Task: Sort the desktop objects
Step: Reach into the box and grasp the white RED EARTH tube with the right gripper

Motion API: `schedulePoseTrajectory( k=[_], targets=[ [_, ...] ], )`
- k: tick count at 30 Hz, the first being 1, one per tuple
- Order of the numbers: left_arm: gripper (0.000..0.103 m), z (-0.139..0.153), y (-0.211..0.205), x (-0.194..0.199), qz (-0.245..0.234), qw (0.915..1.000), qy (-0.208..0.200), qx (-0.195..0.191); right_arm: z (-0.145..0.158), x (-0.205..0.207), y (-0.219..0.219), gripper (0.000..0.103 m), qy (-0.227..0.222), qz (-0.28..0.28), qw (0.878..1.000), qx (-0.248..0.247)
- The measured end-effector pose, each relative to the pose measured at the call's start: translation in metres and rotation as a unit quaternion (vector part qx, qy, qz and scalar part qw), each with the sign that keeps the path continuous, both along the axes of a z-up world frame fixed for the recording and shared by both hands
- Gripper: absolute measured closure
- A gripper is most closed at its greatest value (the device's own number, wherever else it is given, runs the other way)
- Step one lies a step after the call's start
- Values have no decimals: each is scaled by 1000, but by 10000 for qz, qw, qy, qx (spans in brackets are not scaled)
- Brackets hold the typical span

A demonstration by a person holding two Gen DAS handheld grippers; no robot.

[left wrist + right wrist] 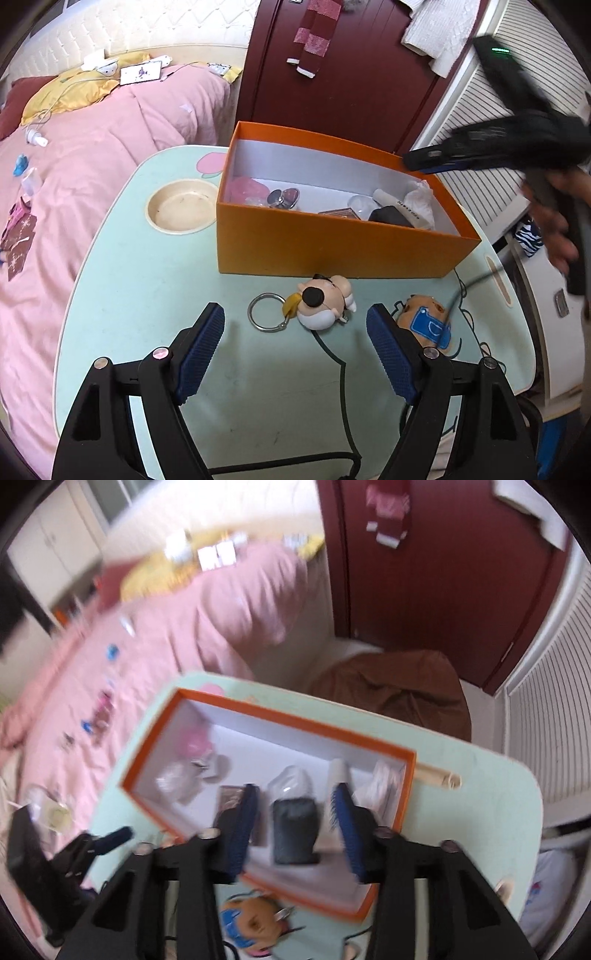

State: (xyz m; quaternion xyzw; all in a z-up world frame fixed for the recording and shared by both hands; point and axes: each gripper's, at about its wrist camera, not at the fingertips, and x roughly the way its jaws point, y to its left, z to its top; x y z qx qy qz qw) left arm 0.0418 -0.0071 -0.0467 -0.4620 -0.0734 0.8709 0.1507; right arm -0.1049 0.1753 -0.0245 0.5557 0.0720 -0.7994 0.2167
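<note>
Left wrist view: left gripper (295,350) hovers low over the pale green bench (147,295), its jaws spread wide and holding nothing. Straight ahead of the jaws, and between them, lies a small figurine keychain (325,301) with a metal ring (266,312) off to its left; its long axis runs roughly across the gap between the jaws. Just beside the right-hand jaw, partly hidden by it, lies a brown plush charm (424,317) with a blue patch. Both sit near the bench's front edge, just in front of the orange box (332,243), which already holds several small items. A round recess (181,210) is sunk in the bench left of the box. The right gripper (436,158) shows blurred, high over the box's right end.

Right wrist view: blurred. The right gripper hangs above the orange box, jaws parted and empty, with a dark pouch (295,823) lying in the box below the gap. The plush charm (251,923) lies on the bench outside the box's near wall, below the jaws.

Judgement: the left gripper is nearer the keychain, which lies dead ahead of it.
</note>
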Motion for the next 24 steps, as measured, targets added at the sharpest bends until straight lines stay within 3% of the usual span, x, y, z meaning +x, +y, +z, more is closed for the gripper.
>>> schedulePoseTrajectory(
  k=[7,11,14,17,20,24],
  targets=[
    [24,5,-5,1,40,9999,73,102,-60,-44,-18,72,-1313,-44,9858,1048],
    [24,3,-11,-1,102,9997,2,236,-72,-42,-22,74,-1260,70,9789,1608],
    [23,2,-16,-3,150,9993,-53,336,-73,-37,-23,83,-1131,139,9774,1780],
    [24,4,-17,-7,161,9990,-101,394,-66,-30,-15,84,-1106,176,9818,1537],
    [24,15,-12,-15,47,9994,-28,356,-50,-26,-7,85,-1024,120,9898,981],
    [24,30,-5,-26,-105,9995,69,305,-19,-15,5,86,-633,79,9972,393]
  ],
)
